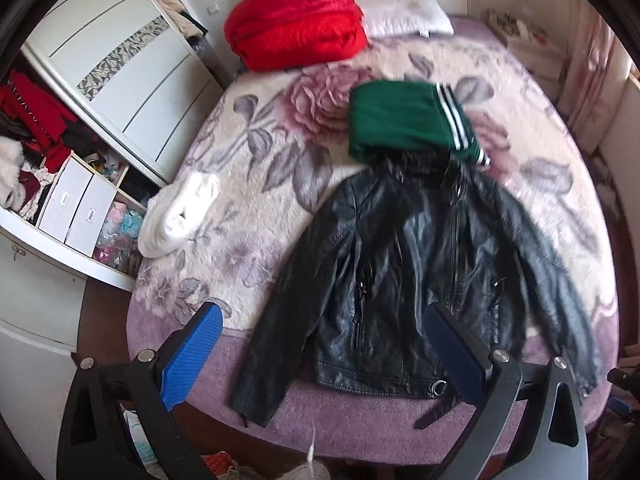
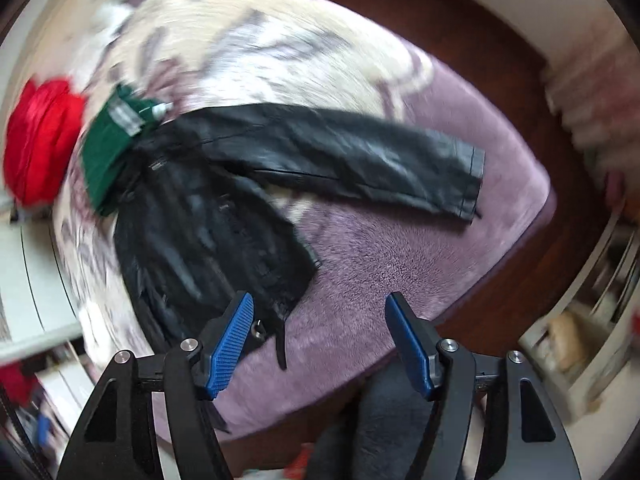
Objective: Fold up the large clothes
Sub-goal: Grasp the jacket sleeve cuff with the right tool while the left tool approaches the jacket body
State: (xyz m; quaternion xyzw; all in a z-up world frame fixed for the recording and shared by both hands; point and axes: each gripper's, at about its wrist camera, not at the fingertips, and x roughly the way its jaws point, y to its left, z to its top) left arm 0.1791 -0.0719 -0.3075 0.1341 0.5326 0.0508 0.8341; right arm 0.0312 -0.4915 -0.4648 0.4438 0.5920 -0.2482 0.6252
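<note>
Black jacket [image 1: 408, 264] flat on bed [image 1: 280, 408] w/ sleeves out; left tongs [image 1: 320, 356] & right tongs [image 2: 320, 344] both released.

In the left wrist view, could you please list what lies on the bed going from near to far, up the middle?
Black leather jacket → green garment → red bundle, with a white pillow beside it.

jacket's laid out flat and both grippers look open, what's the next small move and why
Probably bring the right gripper down onto the cuff of the sleeve that stretches out to its side. The black jacket lies spread open on the bed, both sleeves out, nothing folded yet, and both grippers, left too, are open and empty above its hem.
</note>
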